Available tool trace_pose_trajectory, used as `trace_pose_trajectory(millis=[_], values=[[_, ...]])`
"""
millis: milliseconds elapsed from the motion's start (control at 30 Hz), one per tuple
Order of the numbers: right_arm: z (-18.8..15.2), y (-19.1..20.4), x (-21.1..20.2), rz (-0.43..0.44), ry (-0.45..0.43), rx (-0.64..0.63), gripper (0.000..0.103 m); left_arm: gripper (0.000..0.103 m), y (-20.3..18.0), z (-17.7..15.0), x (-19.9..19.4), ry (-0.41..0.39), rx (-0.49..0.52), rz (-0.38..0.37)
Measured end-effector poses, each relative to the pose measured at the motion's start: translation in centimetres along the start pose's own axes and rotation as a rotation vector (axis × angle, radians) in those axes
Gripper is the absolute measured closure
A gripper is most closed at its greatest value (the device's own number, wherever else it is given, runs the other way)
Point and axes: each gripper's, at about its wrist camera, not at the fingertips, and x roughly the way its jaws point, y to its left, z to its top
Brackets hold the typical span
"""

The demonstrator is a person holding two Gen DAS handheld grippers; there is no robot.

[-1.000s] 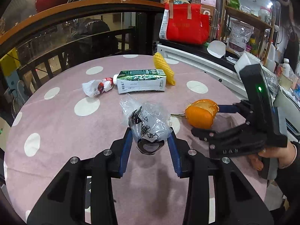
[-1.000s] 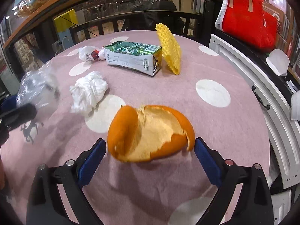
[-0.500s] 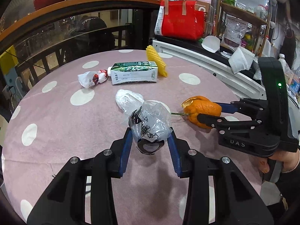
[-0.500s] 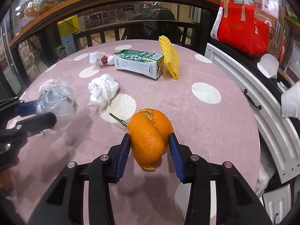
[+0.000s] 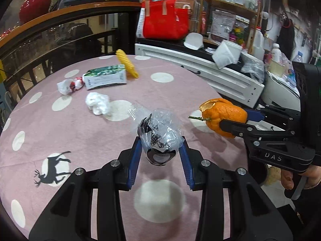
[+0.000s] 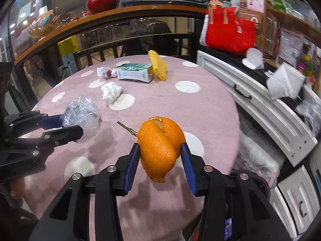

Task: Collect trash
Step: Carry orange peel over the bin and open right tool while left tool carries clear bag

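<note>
**Both grippers loaded, above tabletop**

Orange peel (image 6: 160, 148): folded, pithy edge up, green stem; R gripper (image 6: 160, 150) fingers just closed on it, lifted off tabletop (image 6: 200, 108) vs 1 s ago. L gripper (image 5: 160, 150) clamps crumpled clear plastic bag (image 5: 160, 132), unchanged.

Pink tablecloth (image 5: 84, 140) w/ white dots, one black deer print (image 5: 52, 168). Orange peel (image 6: 160, 146), green-white carton (image 5: 105, 77), yellow foam net (image 5: 127, 65), red bag (image 5: 165, 24).

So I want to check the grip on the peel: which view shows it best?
The right wrist view: the peel sits centred between both blue pads of the right gripper. The left wrist view shows it side-on, one finger covering part.
</note>
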Motion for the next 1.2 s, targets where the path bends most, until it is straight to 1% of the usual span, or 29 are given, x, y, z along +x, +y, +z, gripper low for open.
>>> trace_pose_trajectory(millis=[133, 333, 467, 633, 733, 867, 1100, 1200], values=[[-2.0, -2.0, -2.0, -0.033, -0.011, 0.053, 0.061, 0.064, -2.2, -0.4, -0.1, 0.005, 0.018, -0.039], [-5.5, -5.4, -4.7, -0.104, -0.005, 0.138, 0.061, 0.064, -6.2, -1.0, 0.1, 0.019, 0.061, -0.107], [-8.1, -7.8, -5.8, -0.156, 0.023, 0.200, 0.061, 0.064, -9.3, -1.4, 0.2, 0.024, 0.105, -0.157], [-11.3, -11.1, -6.1, -0.213, 0.074, 0.294, 0.061, 0.064, -12.9, -1.8, 0.4, 0.034, 0.160, -0.212], [-13.1, -12.9, -5.7, -0.246, 0.114, 0.343, 0.061, 0.064, -14.8, -2.3, 0.9, 0.049, 0.193, -0.238], [-15.0, -14.5, -4.3, -0.256, 0.182, 0.406, 0.061, 0.064, -17.3, -3.0, 1.6, 0.072, 0.236, -0.264], [-18.3, -15.7, 0.1, -0.254, 0.330, 0.467, 0.061, 0.064, -19.7, -4.3, 2.7, 0.114, 0.283, -0.290], [-19.7, -16.2, 1.9, -0.238, 0.382, 0.500, 0.061, 0.064, -20.4, -4.8, 3.1, 0.129, 0.298, -0.294]])
